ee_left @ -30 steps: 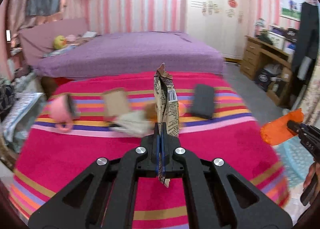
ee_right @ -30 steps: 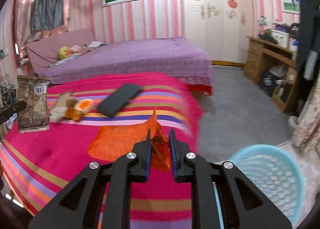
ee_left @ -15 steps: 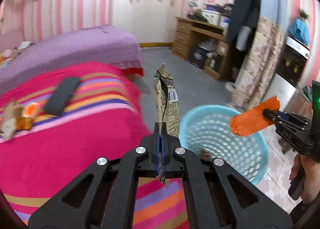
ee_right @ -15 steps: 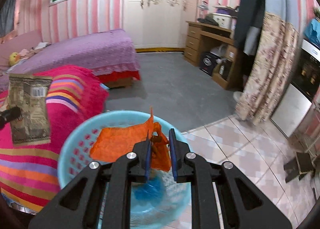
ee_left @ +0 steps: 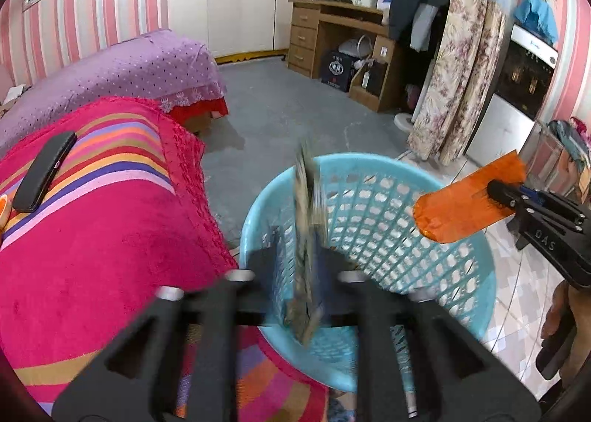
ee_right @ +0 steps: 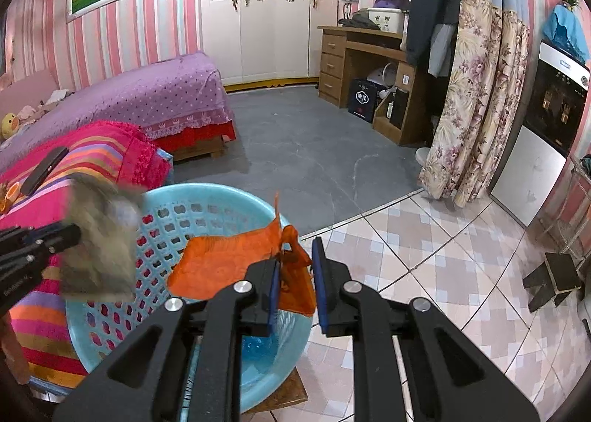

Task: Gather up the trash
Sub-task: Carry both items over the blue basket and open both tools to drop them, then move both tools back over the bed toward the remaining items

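A light blue plastic basket (ee_left: pixel 388 196) (ee_right: pixel 207 200) stands on the floor beside the striped bed. My left gripper (ee_left: pixel 299 256) has opened; the brown snack wrapper (ee_left: pixel 306 237) (ee_right: pixel 99 241) is blurred between its fingers, dropping over the basket. My right gripper (ee_right: pixel 295 270) hangs over the basket's right side with its jaws apart, and the orange wrapper (ee_right: pixel 240 263) (ee_left: pixel 469 200) still rests against the left finger.
The bed with a pink striped blanket (ee_left: pixel 92 237) lies left of the basket, with a black case (ee_left: pixel 44 171) on it. A purple bed (ee_right: pixel 147 97), a wooden desk (ee_right: pixel 362 64), a floral curtain (ee_right: pixel 476 108) and a small stool (ee_right: pixel 554 274) stand around the floor.
Both grippers swung from the bed to above the basket. The left gripper has opened and the brown wrapper is falling. The right jaws have widened around the orange wrapper.
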The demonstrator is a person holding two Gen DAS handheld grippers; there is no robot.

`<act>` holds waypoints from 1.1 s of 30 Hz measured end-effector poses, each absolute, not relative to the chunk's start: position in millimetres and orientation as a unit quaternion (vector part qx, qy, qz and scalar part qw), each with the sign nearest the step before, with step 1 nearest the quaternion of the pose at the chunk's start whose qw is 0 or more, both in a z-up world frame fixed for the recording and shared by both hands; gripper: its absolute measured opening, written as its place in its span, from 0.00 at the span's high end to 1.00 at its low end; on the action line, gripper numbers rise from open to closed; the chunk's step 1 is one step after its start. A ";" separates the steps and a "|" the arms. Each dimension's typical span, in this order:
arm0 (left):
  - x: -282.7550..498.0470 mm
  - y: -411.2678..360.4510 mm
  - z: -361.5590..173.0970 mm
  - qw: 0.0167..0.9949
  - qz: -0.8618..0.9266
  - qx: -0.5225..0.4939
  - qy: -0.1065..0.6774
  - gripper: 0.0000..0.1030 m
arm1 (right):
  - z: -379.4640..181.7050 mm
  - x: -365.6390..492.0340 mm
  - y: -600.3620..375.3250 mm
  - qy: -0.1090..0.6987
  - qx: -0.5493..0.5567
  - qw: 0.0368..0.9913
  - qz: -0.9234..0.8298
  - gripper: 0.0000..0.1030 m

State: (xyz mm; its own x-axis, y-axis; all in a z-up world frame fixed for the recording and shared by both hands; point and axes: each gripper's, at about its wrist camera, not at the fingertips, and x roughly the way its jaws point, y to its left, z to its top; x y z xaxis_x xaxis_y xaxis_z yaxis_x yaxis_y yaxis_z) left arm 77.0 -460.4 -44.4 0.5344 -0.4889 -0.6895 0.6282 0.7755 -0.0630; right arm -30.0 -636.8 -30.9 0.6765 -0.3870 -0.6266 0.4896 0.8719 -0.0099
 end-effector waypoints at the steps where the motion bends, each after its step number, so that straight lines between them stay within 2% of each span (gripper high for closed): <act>1: 78.7 -458.1 -44.3 0.874 -0.313 0.099 0.359 0.47 | -31.5 -29.6 -634.0 0.323 0.078 0.912 -0.240 0.84; 2: 80.1 -453.1 -43.0 0.880 -0.303 0.099 0.352 0.37 | -32.4 -28.5 -632.3 0.324 0.077 0.912 -0.240 0.84; 5: 86.1 -435.3 -37.2 0.895 -0.278 0.098 0.335 0.20 | -33.2 -26.9 -630.6 0.324 0.077 0.912 -0.239 0.84; 8: 95.2 -412.3 -28.0 0.908 -0.258 0.090 0.318 0.13 | -33.4 -24.1 -627.0 0.323 0.079 0.913 -0.237 0.84; 14: 108.6 -373.6 -11.6 0.920 -0.234 0.080 0.303 0.06 | -34.9 -9.3 -613.6 0.324 0.073 0.914 -0.231 0.84; 15: 109.6 -369.6 -10.7 0.921 -0.231 0.081 0.304 0.06 | -35.7 -5.9 -610.4 0.326 0.070 0.914 -0.232 0.80; 16: 110.6 -366.5 -9.8 0.921 -0.229 0.081 0.303 0.06 | -36.5 -2.7 -607.4 0.328 0.065 0.913 -0.234 0.73; 18: 111.4 -359.0 -7.9 0.923 -0.226 0.080 0.302 0.06 | -37.0 1.4 -602.2 0.331 0.056 0.911 -0.242 0.21; 24: 107.6 -334.0 0.3 0.925 -0.226 0.075 0.296 0.06 | -24.7 3.7 -585.4 0.331 0.043 0.905 -0.264 0.08; 33: 109.3 -244.3 26.1 0.936 -0.198 0.069 0.283 0.05 | 12.4 37.6 -501.1 0.298 0.057 0.933 -0.196 0.05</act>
State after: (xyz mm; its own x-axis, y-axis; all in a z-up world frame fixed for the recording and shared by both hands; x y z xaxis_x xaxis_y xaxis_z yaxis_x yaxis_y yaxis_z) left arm 109.3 -244.3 26.1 0.7616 -0.3323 -0.5564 0.4105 0.9117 0.0174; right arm 37.6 -501.1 12.4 0.7462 -0.3313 -0.5774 0.3994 0.9167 -0.0099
